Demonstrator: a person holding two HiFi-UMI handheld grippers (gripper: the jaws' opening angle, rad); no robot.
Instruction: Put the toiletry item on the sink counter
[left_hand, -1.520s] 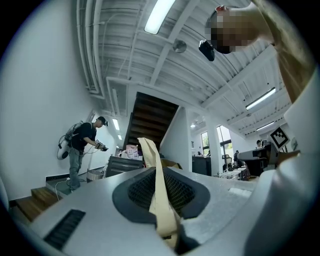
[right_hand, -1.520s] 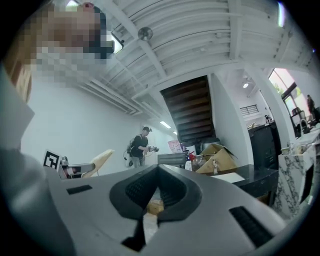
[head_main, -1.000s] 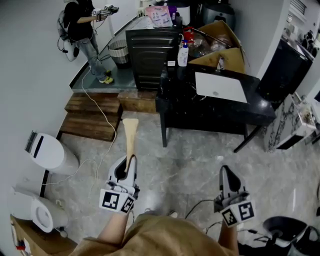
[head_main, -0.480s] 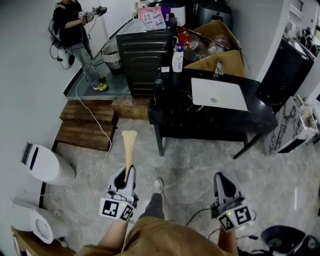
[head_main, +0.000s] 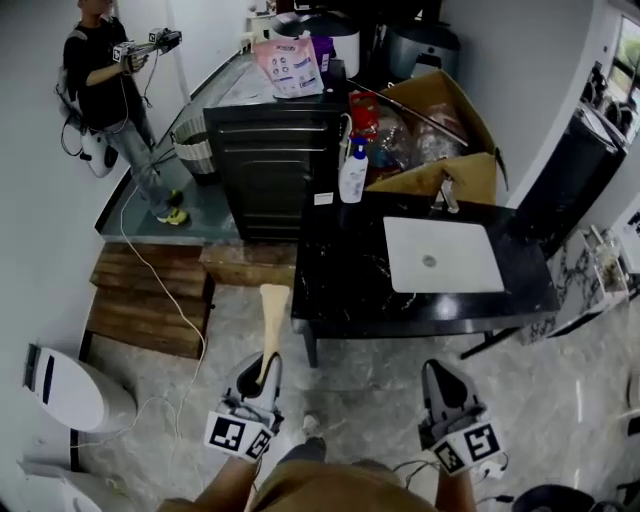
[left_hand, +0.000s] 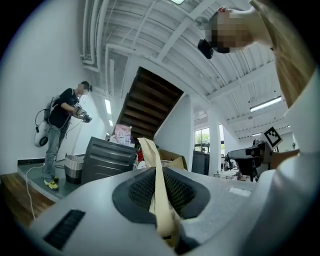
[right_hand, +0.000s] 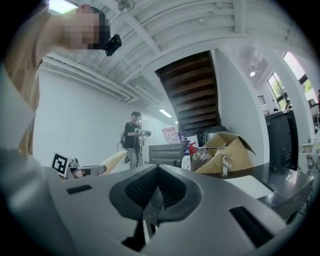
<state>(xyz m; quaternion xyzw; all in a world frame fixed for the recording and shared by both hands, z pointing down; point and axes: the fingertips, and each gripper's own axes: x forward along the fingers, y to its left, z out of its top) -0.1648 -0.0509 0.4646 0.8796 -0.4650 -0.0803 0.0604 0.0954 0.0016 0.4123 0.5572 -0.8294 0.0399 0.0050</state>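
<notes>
My left gripper (head_main: 268, 362) is shut on the lower end of a long, flat, tan wooden toiletry item (head_main: 271, 315). Its wider end points forward, close to the front left corner of the black sink counter (head_main: 340, 285). In the left gripper view the tan item (left_hand: 156, 186) runs up from between the closed jaws. A white basin (head_main: 442, 255) with a faucet (head_main: 447, 192) is set into the counter's right half. My right gripper (head_main: 438, 372) hangs shut and holds nothing, below the counter's front edge. In the right gripper view the tan item (right_hand: 113, 161) shows at the left.
A white pump bottle (head_main: 352, 172) stands at the counter's back left. Behind it are a dark cabinet (head_main: 268, 160) and an open cardboard box (head_main: 445, 125). Wooden steps (head_main: 148, 305) and a white bin (head_main: 68, 390) lie to the left. A person (head_main: 105, 85) stands far left.
The counter has come closer and lower in the head view as I walked toward it. Both grippers keep their pose, and the tan item stays held in the left one.
</notes>
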